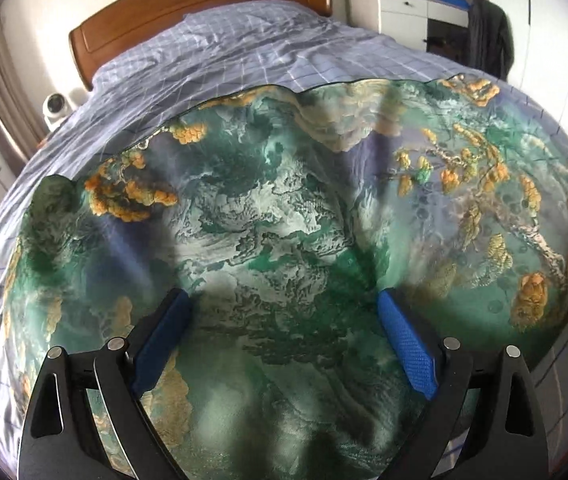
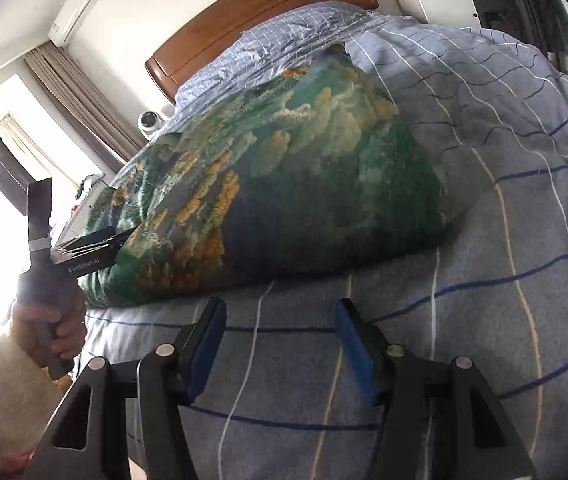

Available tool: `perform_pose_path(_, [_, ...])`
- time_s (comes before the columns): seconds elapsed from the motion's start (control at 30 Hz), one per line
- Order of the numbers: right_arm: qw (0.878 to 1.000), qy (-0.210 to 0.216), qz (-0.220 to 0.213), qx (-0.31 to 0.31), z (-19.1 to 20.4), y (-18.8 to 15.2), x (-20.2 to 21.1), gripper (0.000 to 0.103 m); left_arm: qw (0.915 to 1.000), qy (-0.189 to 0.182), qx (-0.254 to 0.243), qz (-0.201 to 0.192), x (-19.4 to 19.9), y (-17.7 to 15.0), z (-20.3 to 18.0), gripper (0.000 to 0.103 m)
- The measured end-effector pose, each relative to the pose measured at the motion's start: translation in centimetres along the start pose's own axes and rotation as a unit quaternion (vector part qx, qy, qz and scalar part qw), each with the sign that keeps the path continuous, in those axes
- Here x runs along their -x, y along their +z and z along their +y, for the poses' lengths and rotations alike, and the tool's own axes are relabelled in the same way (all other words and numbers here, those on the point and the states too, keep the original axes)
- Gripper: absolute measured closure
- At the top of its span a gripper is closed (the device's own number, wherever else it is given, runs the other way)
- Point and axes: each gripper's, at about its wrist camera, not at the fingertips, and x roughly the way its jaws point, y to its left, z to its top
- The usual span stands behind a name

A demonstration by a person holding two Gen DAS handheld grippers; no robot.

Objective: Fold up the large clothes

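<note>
Nearest in the left wrist view, the left gripper (image 1: pixel 284 344) hangs over the printed green garment (image 1: pixel 284 216), its blue fingers (image 1: pixel 405 346) spread wide with nothing between them; whether the tips touch the cloth cannot be told. In the right wrist view the right gripper (image 2: pixel 280 344) has its fingers (image 2: pixel 353 346) spread about halfway, also empty, over the bare striped duvet (image 2: pixel 463 280), just short of the garment's near edge. The garment, a glossy cloth with a green, white and orange landscape print, lies spread on the bed, across the duvet's middle, with its far hem wavy and a few soft ridges running through it. The step in hand looks like taking hold for a fold. To do it well, each gripper should probably come down on a corner or hem and not mid-panel, pinch only the garment and none of the duvet beneath, and the two should lift together so the slippery cloth does not sag or skew. The right gripper seems to need to reach forward to the edge before closing. A hand (image 2: pixel 52 332) in a cream sleeve holds the left gripper at the garment's left end. Further off, the duvet itself is rumpled, so a fold may not lie flat. Beyond stand the wooden headboard (image 1: pixel 204 4), a small white camera (image 1: pixel 56 106), curtains (image 2: pixel 80 92), and a white cabinet (image 1: pixel 403 8) with dark clothing (image 1: pixel 491 36) hanging by it; none blocks the work.
</note>
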Motion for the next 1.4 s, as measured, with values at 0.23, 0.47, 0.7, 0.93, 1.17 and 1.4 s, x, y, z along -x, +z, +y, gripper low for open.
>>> perform_pose_path(0.23, [1.0, -0.013, -0.005, 0.007, 0.1, -0.1, -0.1, 0.045, 1.0, 0.003, 0.004, 0.004, 0.2, 0.3, -0.1, 0.008])
perform_pose_path(0.47, [1.0, -0.025, -0.004, 0.011, 0.4, -0.4, -0.2, 0.045, 1.0, 0.004, 0.005, 0.005, 0.7, 0.1, -0.2, 0.008])
perform_pose_path(0.7, [0.999, -0.012, -0.022, -0.039, -0.2, 0.3, 1.3, 0.021, 0.9986, -0.051, 0.016, -0.004, 5.1, -0.3, -0.5, 0.01])
perform_pose_path(0.93, [0.976, 0.079, -0.042, -0.196, -2.9, 2.6, 0.5, 0.015, 0.9912, -0.123, -0.045, -0.018, 4.8, 0.1, -5.1, 0.01])
perform_pose_path(1.17, [0.936, 0.075, -0.057, -0.338, -5.9, 2.1, -1.4, 0.014, 0.989, -0.135, -0.048, 0.037, 1.3, -0.8, -6.4, 0.005])
perform_pose_path(1.4, [0.955, 0.017, -0.11, -0.274, -4.0, 2.8, -0.5, 0.068, 0.9884, -0.14, -0.04, 0.041, 4.1, 1.9, -4.4, 0.013])
